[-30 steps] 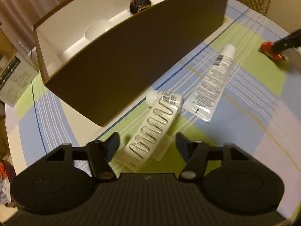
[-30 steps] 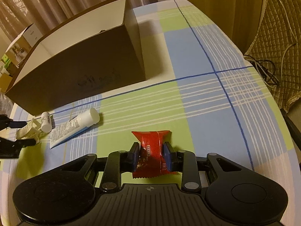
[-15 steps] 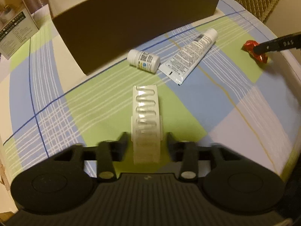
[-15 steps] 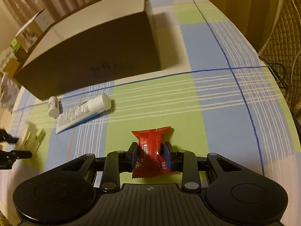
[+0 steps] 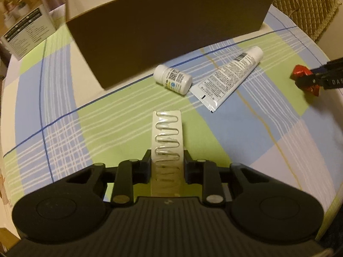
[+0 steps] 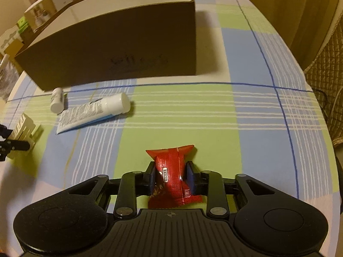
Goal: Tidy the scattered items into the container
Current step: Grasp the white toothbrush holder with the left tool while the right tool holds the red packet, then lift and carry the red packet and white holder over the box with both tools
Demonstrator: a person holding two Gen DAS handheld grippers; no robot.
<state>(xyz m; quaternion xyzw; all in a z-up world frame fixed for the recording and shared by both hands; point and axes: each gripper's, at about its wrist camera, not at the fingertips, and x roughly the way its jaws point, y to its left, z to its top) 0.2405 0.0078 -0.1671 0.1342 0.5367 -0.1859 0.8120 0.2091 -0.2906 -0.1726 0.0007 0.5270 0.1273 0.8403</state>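
Note:
My left gripper (image 5: 166, 160) is shut on a white blister strip (image 5: 167, 141) and holds it above the checked tablecloth. My right gripper (image 6: 172, 173) is shut on a red snack packet (image 6: 171, 171), also off the cloth; it shows at the right edge of the left wrist view (image 5: 304, 79). The brown cardboard box (image 5: 167, 21) stands open at the far side (image 6: 111, 49). A small white bottle (image 5: 173, 79) and a white tube (image 5: 229, 81) lie on the cloth in front of the box. The box's inside is hidden from both views.
A white carton (image 5: 25, 27) stands left of the box. A wicker chair (image 5: 304, 2) is at the far right of the table. Cables (image 6: 328, 98) lie beyond the table's right edge.
My left gripper has shut on the blister strip and drawn it back away from the bottle and box. My right gripper keeps the red packet and has pulled back a little.

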